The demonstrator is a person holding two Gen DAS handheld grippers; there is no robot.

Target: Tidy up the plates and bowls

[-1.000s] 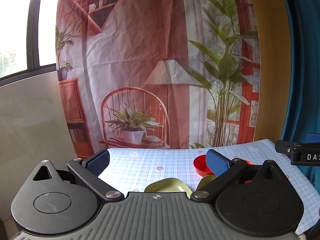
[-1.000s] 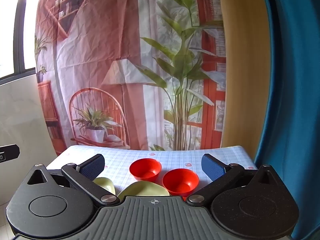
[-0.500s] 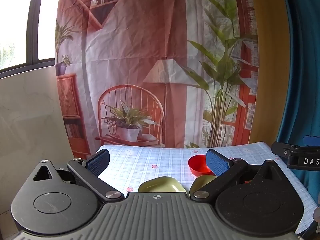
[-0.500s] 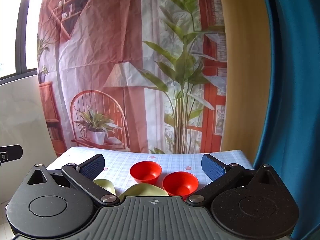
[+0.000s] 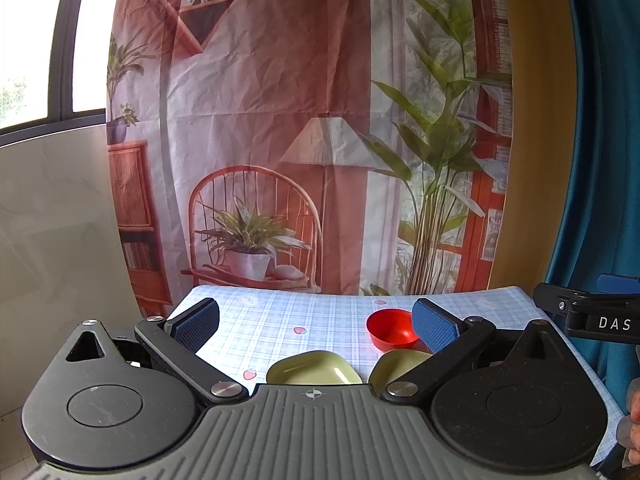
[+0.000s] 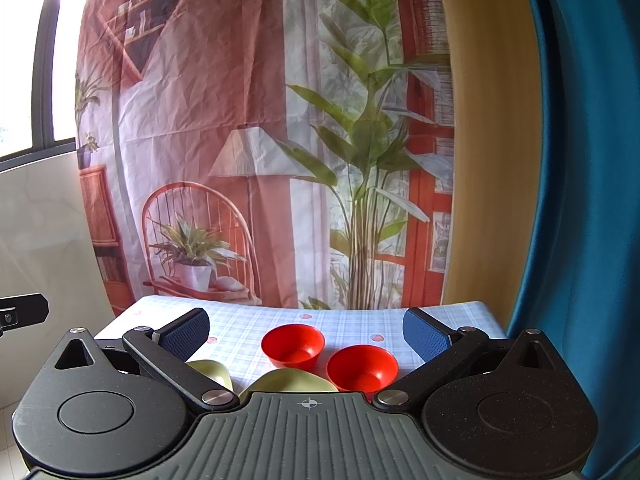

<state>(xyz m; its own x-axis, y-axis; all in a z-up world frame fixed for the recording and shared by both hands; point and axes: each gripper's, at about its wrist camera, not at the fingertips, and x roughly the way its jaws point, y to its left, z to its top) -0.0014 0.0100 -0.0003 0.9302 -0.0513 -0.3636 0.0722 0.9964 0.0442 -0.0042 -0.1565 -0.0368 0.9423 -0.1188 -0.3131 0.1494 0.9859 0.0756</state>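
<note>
Two red bowls (image 6: 293, 346) (image 6: 362, 366) stand side by side on the checked tablecloth (image 6: 248, 332), with two olive-green plates (image 6: 290, 381) (image 6: 212, 372) nearer me, partly hidden by the gripper body. My right gripper (image 6: 306, 330) is open and empty, held above and short of them. In the left wrist view one red bowl (image 5: 390, 330) and the two green plates (image 5: 314, 368) (image 5: 396, 364) show. My left gripper (image 5: 316, 320) is open and empty, above the table's near side. The right gripper's tip (image 5: 588, 312) shows at the right edge.
A printed backdrop cloth (image 6: 260, 140) hangs right behind the table's far edge. A blue curtain (image 6: 580, 200) hangs at the right, a pale wall (image 5: 52, 220) and window at the left. The left gripper's tip (image 6: 22, 312) shows at the left edge.
Both grippers have tilted or risen slightly, so the table and dishes sit a little lower and farther in view. Both stay open. The dishes have not moved.
</note>
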